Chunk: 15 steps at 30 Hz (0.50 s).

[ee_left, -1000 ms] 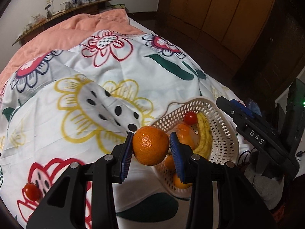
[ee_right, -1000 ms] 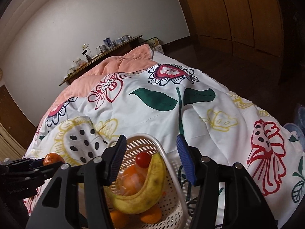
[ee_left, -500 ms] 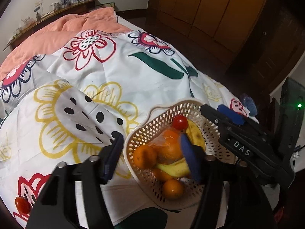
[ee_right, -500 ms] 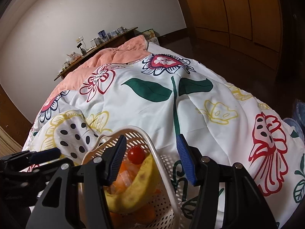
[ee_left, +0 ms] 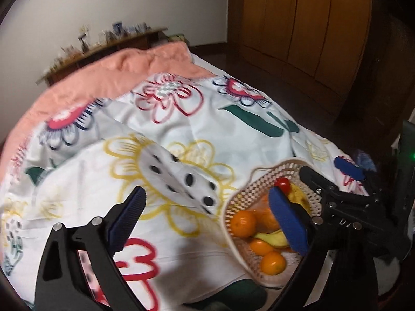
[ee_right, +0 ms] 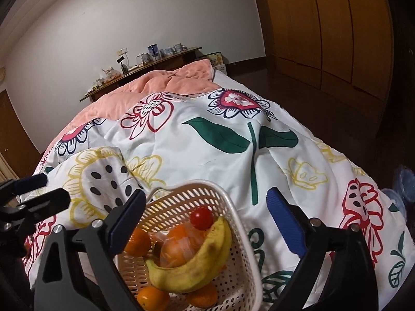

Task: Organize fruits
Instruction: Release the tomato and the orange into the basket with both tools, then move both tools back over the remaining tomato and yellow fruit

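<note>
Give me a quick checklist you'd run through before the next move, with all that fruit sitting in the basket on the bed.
1. Left gripper free of fruit: ok, jaws opening, nothing between them.
2. Right gripper free of the basket: ok, jaws opening around its rim, pads not pressing it.
3. Fruit stays inside: ok, banana, tomato and oranges lie within the walls.
4. Basket steady on the bedspread: cannot tell, it sits near the bed's edge on soft cloth.
5. Loose fruit left on the bedspread: cannot tell, the left view is blurred and the grippers hide the near part.
</note>
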### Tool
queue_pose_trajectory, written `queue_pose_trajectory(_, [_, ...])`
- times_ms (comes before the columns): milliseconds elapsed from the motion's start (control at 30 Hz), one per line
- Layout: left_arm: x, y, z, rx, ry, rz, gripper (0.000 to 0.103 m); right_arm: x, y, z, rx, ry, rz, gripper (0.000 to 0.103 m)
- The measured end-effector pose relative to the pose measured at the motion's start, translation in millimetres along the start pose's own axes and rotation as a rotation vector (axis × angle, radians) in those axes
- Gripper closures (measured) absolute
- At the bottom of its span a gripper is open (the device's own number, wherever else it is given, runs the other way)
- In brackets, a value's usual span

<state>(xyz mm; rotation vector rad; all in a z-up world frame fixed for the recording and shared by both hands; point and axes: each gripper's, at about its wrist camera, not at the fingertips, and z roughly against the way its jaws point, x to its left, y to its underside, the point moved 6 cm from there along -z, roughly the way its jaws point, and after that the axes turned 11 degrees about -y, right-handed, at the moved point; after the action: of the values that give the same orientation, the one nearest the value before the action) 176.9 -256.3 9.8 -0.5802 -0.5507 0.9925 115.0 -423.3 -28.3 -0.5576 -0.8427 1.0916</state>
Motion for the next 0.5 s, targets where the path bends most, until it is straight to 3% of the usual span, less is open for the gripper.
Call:
queue_pose_trajectory(333, [38,10,19,-0.015,-0.015,0.087,0.003,51,2,3,0.017,-0.09,0.064,0.01])
queue_pose_trajectory(500, [66,21,28,-0.018,-0.088,0.129,0.003,71,8,3,0.053,-0.156,0.038,0.01])
